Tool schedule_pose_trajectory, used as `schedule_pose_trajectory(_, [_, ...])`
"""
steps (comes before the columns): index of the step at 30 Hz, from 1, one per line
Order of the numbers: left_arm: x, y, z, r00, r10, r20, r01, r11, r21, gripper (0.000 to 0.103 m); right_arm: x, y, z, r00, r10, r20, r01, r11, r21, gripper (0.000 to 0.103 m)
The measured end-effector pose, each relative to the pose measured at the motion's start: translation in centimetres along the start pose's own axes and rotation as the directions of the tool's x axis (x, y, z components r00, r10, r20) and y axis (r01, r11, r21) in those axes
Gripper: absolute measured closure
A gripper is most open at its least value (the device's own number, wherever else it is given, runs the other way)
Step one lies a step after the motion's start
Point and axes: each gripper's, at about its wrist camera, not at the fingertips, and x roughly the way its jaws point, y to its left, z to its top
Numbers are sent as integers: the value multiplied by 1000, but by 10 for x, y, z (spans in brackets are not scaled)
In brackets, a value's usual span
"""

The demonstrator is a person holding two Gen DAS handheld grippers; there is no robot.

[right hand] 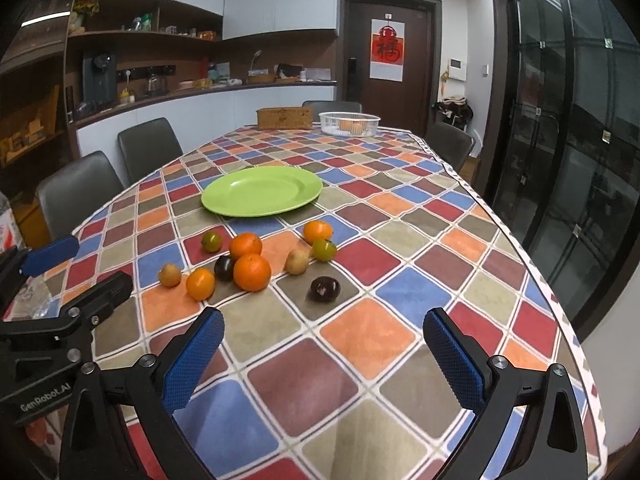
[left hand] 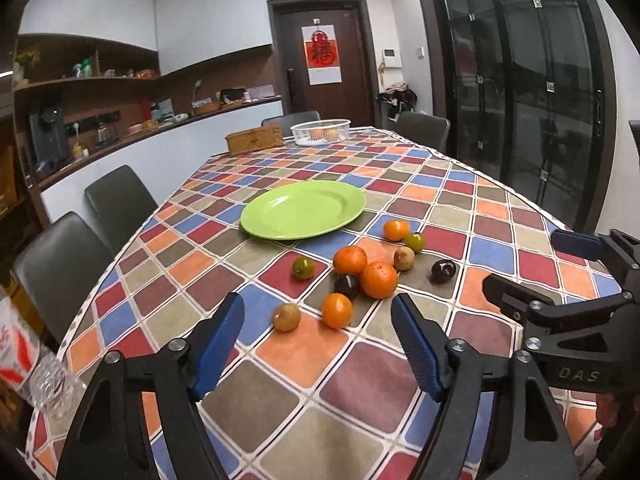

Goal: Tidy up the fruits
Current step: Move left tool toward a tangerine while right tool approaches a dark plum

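Several small fruits lie loose on the checked tablecloth: oranges (left hand: 379, 279) (right hand: 252, 272), dark plums (left hand: 443, 270) (right hand: 325, 288), green tangerines (left hand: 303, 267) (right hand: 211, 241) and tan fruits (left hand: 286, 317) (right hand: 170, 275). An empty green plate (left hand: 303, 209) (right hand: 261, 191) sits behind them. My left gripper (left hand: 318, 312) is open and empty, just in front of the fruit cluster. My right gripper (right hand: 323, 326) is open and empty, in front of a dark plum; it also shows at the right edge of the left wrist view (left hand: 528, 272).
A white basket (left hand: 321, 132) (right hand: 349, 123) holding orange fruit and a woven box (left hand: 255, 139) (right hand: 284, 117) stand at the table's far end. A plastic bottle (left hand: 36, 372) lies at the near left edge. Grey chairs (left hand: 60, 272) (right hand: 80, 188) line the left side.
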Motion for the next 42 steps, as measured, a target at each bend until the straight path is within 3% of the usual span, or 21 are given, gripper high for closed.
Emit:
schedule_pose_trajectory(8, [35,0,6,995,-61,-83,60,998,-12,45,31,-3,15,997,33,-66,-34,999,-14,17])
schedule_pose_trajectory(18, [81,-2,-3,968,-127,-216,125,992,-25,57,85,-12,15,973,111,-204,-104,994,41,39])
schedule_pose_trajectory(42, [123,8,-2,931,-176,-320,157,984,-84,73,130,-16,18,942,158,-295,-140,987,81,69])
